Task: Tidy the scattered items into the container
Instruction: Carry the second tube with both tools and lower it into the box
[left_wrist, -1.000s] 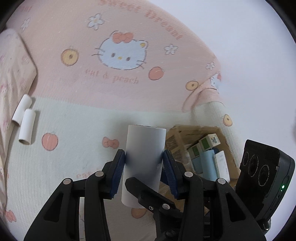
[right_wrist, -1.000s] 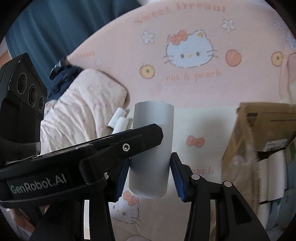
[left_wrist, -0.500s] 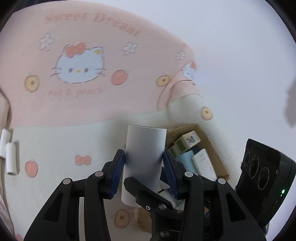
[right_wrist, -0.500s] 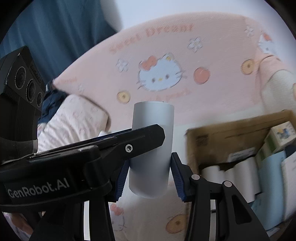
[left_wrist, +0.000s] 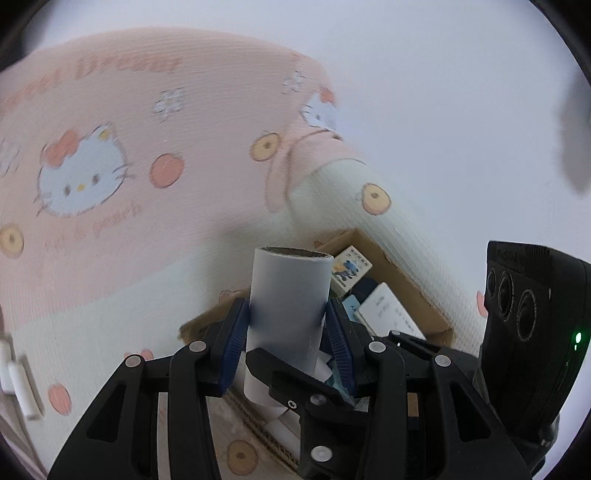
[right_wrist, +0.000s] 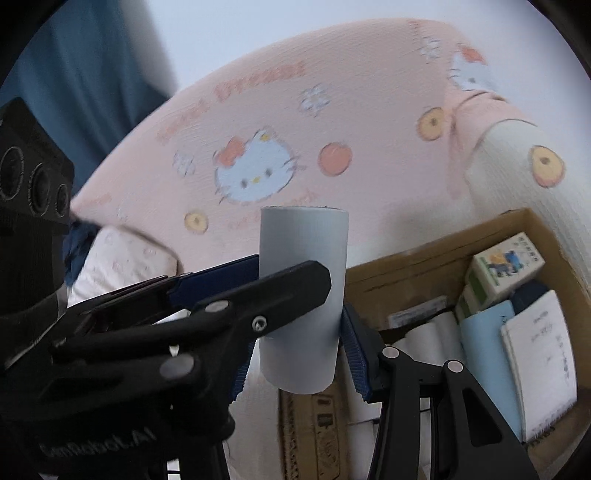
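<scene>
Each gripper holds an upright white paper roll. My left gripper (left_wrist: 286, 345) is shut on a roll (left_wrist: 290, 295) and hovers above the near corner of the open cardboard box (left_wrist: 399, 273). My right gripper (right_wrist: 299, 360) is shut on a second roll (right_wrist: 303, 273) at the left edge of the same box (right_wrist: 424, 258). The left gripper's black arm (right_wrist: 207, 306) crosses in front of the right gripper. The box holds white rolls (right_wrist: 424, 336), small cartons (right_wrist: 506, 266) and booklets (right_wrist: 543, 362).
The box sits on a bed with a pink and cream Hello Kitty cover (left_wrist: 110, 166). Two loose white rolls (left_wrist: 18, 384) lie at the far left of the bed. A pillow (right_wrist: 122, 258) and blue curtain (right_wrist: 85, 85) are to the left.
Both grippers have swung right and forward with their rolls, so the box now lies directly under and beside them. The loose rolls have slid to the left edge of view.
</scene>
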